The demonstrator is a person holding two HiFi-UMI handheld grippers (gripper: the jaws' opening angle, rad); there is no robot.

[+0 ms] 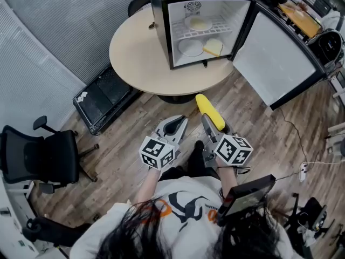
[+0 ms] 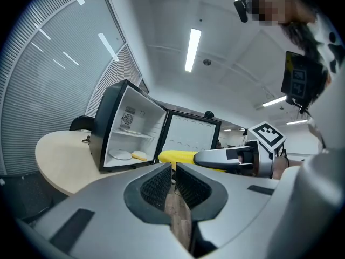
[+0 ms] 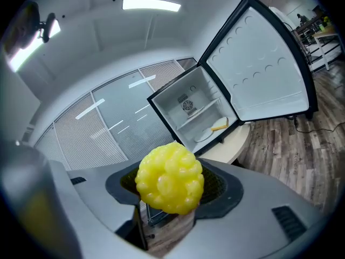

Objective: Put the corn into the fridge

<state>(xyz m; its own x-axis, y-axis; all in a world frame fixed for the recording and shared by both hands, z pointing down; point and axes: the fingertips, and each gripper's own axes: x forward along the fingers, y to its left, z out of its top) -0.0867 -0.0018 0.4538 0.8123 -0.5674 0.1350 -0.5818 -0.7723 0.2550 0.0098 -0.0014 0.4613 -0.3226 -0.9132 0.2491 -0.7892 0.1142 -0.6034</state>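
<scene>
Right hand-held gripper (image 1: 209,124): jaws clamped on the corn, one on each side of the cob, which sticks out forward past their tips.
Corn (image 3: 170,177): yellow, seen end-on in the right gripper view. In the head view it hangs in the air over the wooden floor (image 1: 135,144), just short of the worktop edge and outside the fridge.
Left hand-held gripper (image 2: 173,179): jaws drawn almost together, with only a sliver of floor showing between the ribbed pads and nothing held. It sits just beside the right one, to its left.
Worktop (image 1: 135,58): round and pale, ahead of both grippers; it carries the fridge.
Fridge (image 1: 160,26): small, with a black shell and a white interior. Its door (image 1: 280,63) is swung wide open to the right.
Fridge contents: a plate (image 1: 198,24) on the wire shelf. Below it, a white plate (image 1: 191,48) touches a pale yellow wedge (image 1: 213,47).
Surroundings: a black office chair (image 1: 43,155) stands at the left. A black tray (image 1: 105,99) lies on the floor beside the worktop.
</scene>
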